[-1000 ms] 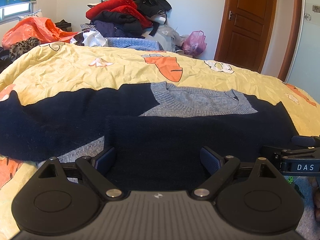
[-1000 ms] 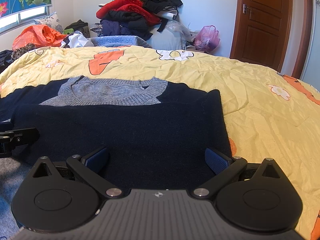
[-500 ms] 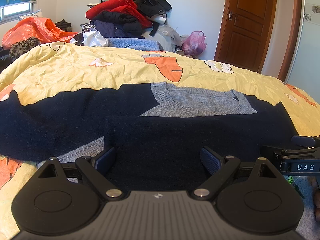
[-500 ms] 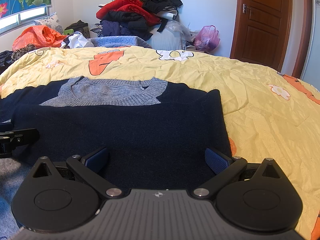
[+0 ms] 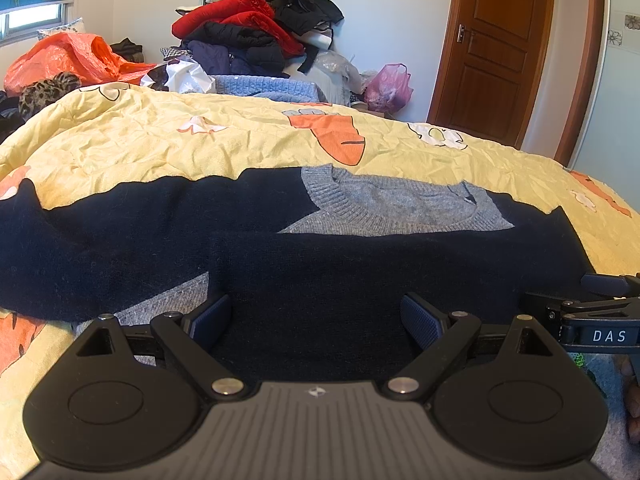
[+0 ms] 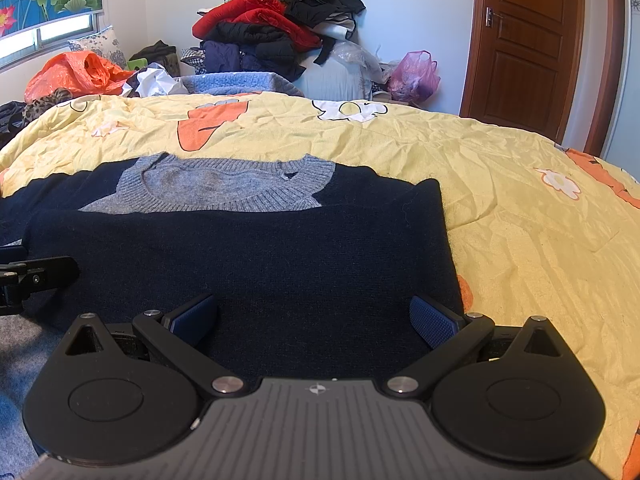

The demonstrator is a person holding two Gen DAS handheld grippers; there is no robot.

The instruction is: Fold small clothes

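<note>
A dark navy sweater (image 5: 360,264) with a grey knit collar (image 5: 396,208) lies on the yellow bedspread (image 5: 160,140), its lower part folded up over the body. One sleeve stretches out to the left in the left wrist view. My left gripper (image 5: 316,318) is open over the near edge of the folded part, holding nothing. My right gripper (image 6: 314,320) is open over the same sweater (image 6: 260,252) near its right edge, holding nothing. The right gripper also shows at the right edge of the left wrist view (image 5: 592,312).
A pile of red and black clothes (image 5: 260,28) stands behind the bed. An orange plastic bag (image 5: 68,60) lies at the back left, a pink bag (image 5: 388,88) by the wooden door (image 5: 500,48). The yellow bedspread (image 6: 520,200) extends right of the sweater.
</note>
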